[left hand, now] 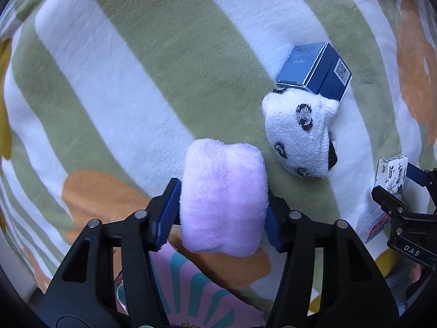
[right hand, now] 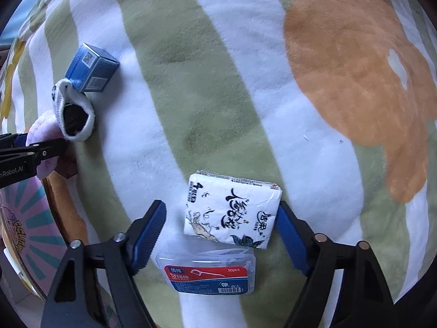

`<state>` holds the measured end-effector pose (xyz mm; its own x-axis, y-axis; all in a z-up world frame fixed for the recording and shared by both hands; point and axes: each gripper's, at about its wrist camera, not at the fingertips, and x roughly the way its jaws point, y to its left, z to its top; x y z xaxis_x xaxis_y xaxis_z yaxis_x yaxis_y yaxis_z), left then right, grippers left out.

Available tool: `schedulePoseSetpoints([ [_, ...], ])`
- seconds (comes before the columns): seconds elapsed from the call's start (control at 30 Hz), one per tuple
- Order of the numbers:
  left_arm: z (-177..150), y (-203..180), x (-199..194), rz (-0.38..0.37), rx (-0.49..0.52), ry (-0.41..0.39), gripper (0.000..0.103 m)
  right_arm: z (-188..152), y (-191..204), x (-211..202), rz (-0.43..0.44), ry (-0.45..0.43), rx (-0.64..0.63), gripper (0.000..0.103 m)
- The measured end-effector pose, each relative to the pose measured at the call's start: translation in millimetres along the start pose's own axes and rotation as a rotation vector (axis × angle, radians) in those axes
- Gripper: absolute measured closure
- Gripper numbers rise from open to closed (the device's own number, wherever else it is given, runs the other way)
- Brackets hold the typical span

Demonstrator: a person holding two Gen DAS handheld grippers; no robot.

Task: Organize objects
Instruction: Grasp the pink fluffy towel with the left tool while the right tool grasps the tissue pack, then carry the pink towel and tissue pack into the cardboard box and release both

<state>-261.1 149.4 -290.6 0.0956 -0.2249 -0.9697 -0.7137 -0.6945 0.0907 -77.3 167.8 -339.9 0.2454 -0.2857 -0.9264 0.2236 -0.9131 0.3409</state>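
My left gripper (left hand: 222, 191) is shut on a fluffy pink rolled cloth (left hand: 222, 199), held just above the striped blanket (left hand: 136, 82). A white sock with black spots (left hand: 300, 134) lies to its right, touching a blue box (left hand: 314, 65). My right gripper (right hand: 221, 218) is open around a white tissue pack (right hand: 232, 210); the right finger touches the pack, the left finger stands apart. A clear floss pick box (right hand: 210, 270) lies just below the pack, between the jaws. The sock (right hand: 73, 112), blue box (right hand: 91, 71) and pink cloth (right hand: 43, 134) show at the left of the right wrist view.
The green-and-white striped blanket carries orange flower patches (right hand: 355, 87). A pink and teal patterned item (left hand: 196, 292) lies under my left gripper, also seen in the right wrist view (right hand: 30, 218). My right gripper shows in the left wrist view (left hand: 401, 191) at the right edge.
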Motion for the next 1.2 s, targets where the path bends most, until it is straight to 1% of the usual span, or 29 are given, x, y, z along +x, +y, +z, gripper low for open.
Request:
schedulePoseSetpoints([
  [0.03,0,0,3,-0.003,-0.001,0.012,0.057,-1,-2,2,-0.002,0.008,0.011,0.034],
  [0.07,0,-1,4,-0.001,0.003,0.013,0.059,-2,-5,4,-0.007,0.013,0.019,0.040],
  [0.1,0,-1,4,0.002,0.009,0.009,0.060,-3,-7,5,-0.013,0.016,0.027,0.042],
  [0.37,-9,-1,-5,-0.009,0.022,-0.034,0.061,-13,-21,-4,0.014,0.003,0.053,0.043],
  [0.5,-15,-1,-22,-0.020,0.013,-0.084,0.061,-18,-22,-16,0.016,-0.029,0.039,0.043],
  [0.53,-17,-1,-28,-0.026,0.007,-0.099,0.061,-18,-20,-20,0.019,-0.043,0.062,0.043],
  [0.63,-25,0,-44,-0.040,-0.019,-0.149,0.061,-23,-18,-36,0.016,-0.086,0.037,0.043],
  [0.73,-40,1,-66,-0.028,-0.048,-0.216,0.061,-29,-14,-57,0.021,-0.130,0.004,0.043],
  [0.83,-63,1,-93,-0.030,-0.086,-0.299,0.061,-41,-10,-81,0.030,-0.172,-0.030,0.043],
  [0.87,-60,3,-105,-0.031,-0.097,-0.320,0.061,-45,-8,-89,0.028,-0.186,-0.046,0.043],
  [0.9,-71,6,-113,-0.029,-0.112,-0.343,0.061,-51,-6,-99,0.027,-0.205,-0.067,0.043],
  [0.93,-74,5,-126,-0.026,-0.126,-0.361,0.061,-54,-1,-109,0.025,-0.221,-0.084,0.043],
  [0.97,-85,0,-130,-0.031,-0.137,-0.377,0.061,-57,6,-117,0.023,-0.237,-0.098,0.043],
  [1.0,-94,4,-137,-0.039,-0.157,-0.394,0.061,-65,8,-128,0.025,-0.255,-0.114,0.043],
  [1.03,-106,5,-142,-0.043,-0.173,-0.408,0.061,-43,34,-139,0.026,-0.267,-0.117,0.043],
  [1.07,-115,5,-143,-0.047,-0.190,-0.420,0.061,-37,50,-146,0.026,-0.280,-0.130,0.043],
  [1.13,-136,5,-148,-0.055,-0.232,-0.442,0.061,-42,63,-160,0.020,-0.305,-0.155,0.043],
  [1.17,-148,4,-152,-0.063,-0.255,-0.452,0.061,-38,75,-163,0.017,-0.314,-0.169,0.043],
  [1.2,-159,3,-154,-0.075,-0.282,-0.462,0.061,-45,78,-171,0.015,-0.326,-0.186,0.043],
])
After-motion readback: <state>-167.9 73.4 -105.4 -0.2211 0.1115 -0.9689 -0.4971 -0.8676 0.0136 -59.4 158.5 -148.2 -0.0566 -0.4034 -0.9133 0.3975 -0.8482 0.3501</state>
